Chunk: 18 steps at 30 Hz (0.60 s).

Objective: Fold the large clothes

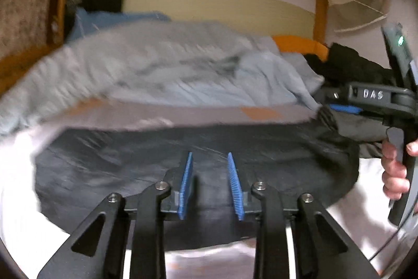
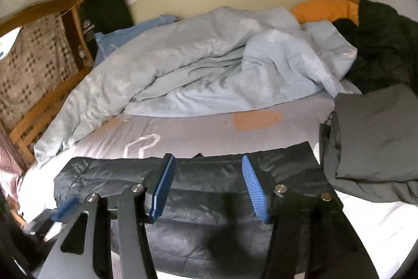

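A dark navy puffer jacket (image 1: 183, 169) lies flat on the bed, folded into a wide block; it also shows in the right wrist view (image 2: 209, 190). My left gripper (image 1: 210, 161) is open and empty just above the jacket's near part. My right gripper (image 2: 206, 164) is open and empty over the jacket's middle. The right gripper also shows from the side in the left wrist view (image 1: 344, 107), at the jacket's far right edge, held by a hand. The left gripper's blue fingertips (image 2: 65, 205) show at the jacket's left end.
A rumpled light blue duvet (image 2: 196, 64) fills the far half of the bed. A folded grey garment (image 2: 376, 135) and a dark heap (image 2: 384, 49) lie at the right. An orange pillow (image 2: 326, 9) sits at the back. The wooden bed frame (image 2: 39, 117) runs along the left.
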Motion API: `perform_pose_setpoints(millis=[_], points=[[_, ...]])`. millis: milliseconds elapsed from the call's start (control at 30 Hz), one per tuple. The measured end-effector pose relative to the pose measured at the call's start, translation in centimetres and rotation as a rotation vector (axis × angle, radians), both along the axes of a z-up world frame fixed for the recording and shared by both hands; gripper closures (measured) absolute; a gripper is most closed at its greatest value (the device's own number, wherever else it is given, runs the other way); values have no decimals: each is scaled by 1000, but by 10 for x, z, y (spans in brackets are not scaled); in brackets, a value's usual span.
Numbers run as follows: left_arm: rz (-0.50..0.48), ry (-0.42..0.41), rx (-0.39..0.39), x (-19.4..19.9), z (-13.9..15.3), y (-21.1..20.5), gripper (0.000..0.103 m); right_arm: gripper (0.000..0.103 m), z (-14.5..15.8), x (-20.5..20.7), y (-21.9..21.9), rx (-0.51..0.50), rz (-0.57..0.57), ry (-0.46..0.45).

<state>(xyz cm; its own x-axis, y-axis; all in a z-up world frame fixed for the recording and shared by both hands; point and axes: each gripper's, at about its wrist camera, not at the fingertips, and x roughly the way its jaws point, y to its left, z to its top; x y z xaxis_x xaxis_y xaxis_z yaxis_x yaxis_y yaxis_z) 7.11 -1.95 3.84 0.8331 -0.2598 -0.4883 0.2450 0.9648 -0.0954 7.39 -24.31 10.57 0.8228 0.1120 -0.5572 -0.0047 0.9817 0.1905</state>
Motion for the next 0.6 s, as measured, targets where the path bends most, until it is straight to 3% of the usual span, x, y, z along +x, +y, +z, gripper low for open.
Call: perform_pose_setpoints(millis=[67, 267, 333, 400, 467, 533, 600], points=[[-34, 58, 21, 11, -12, -16, 86, 49, -1, -2, 9, -41, 25, -3], [19, 215, 51, 27, -53, -23, 86, 50, -14, 2, 13, -49, 103, 75], [9, 288, -22, 41, -77, -15, 86, 50, -20, 6, 20, -69, 136, 96], [-16, 294, -96, 50, -92, -6, 86, 52, -25, 9, 31, -67, 173, 110], [-26, 294, -138, 49, -93, -3, 86, 58, -31, 13, 46, -34, 232, 145], [-25, 274, -138, 45, -92, -5, 86, 79, -40, 23, 60, 2, 258, 200], [-27, 272, -148, 42, -93, -6, 86, 89, -54, 39, 75, 31, 222, 313]])
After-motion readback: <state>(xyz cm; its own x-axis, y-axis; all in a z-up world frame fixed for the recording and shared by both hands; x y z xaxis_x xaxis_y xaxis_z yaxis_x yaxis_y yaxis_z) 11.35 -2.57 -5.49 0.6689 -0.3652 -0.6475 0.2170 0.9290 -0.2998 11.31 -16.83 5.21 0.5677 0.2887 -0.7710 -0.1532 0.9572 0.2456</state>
